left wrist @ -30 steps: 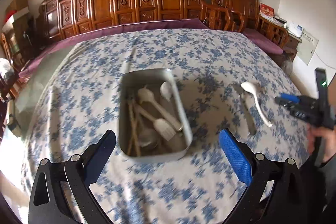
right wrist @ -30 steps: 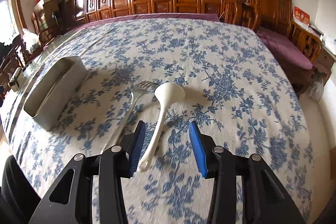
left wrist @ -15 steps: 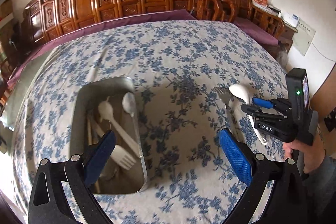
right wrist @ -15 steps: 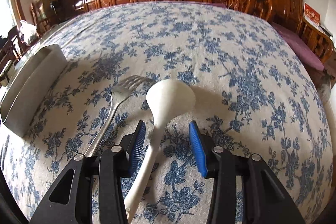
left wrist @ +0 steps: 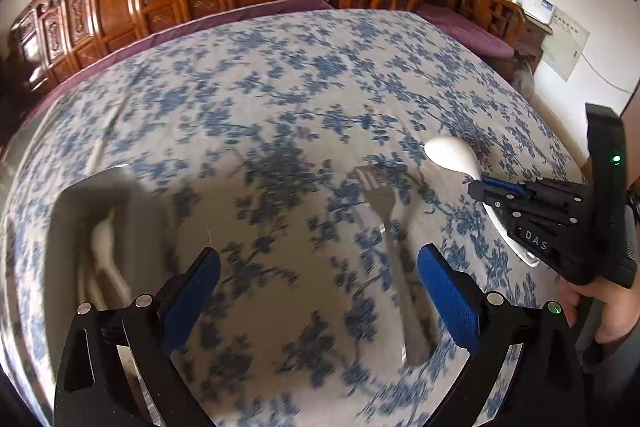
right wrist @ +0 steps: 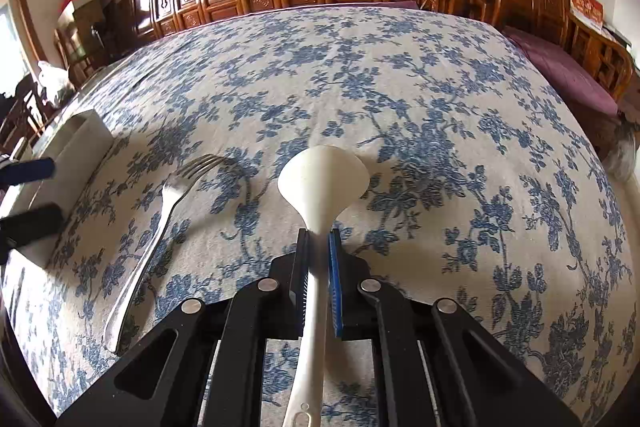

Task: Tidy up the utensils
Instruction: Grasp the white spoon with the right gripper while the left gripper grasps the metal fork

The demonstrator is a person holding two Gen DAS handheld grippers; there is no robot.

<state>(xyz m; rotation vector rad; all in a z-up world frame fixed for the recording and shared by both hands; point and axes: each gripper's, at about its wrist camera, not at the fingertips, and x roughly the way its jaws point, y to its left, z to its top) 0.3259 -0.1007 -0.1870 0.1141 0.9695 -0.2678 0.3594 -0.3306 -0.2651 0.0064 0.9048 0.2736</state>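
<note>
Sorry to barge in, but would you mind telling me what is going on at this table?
A person is tidying utensils with a handheld gripper in each hand. The right gripper has just closed its fingers on the handle of the white spoon, which lies on the floral tablecloth. The left gripper is open and empty, its fingers on either side of the metal fork next to the spoon. A metal tray with other utensils in it sits off to the left.
</note>
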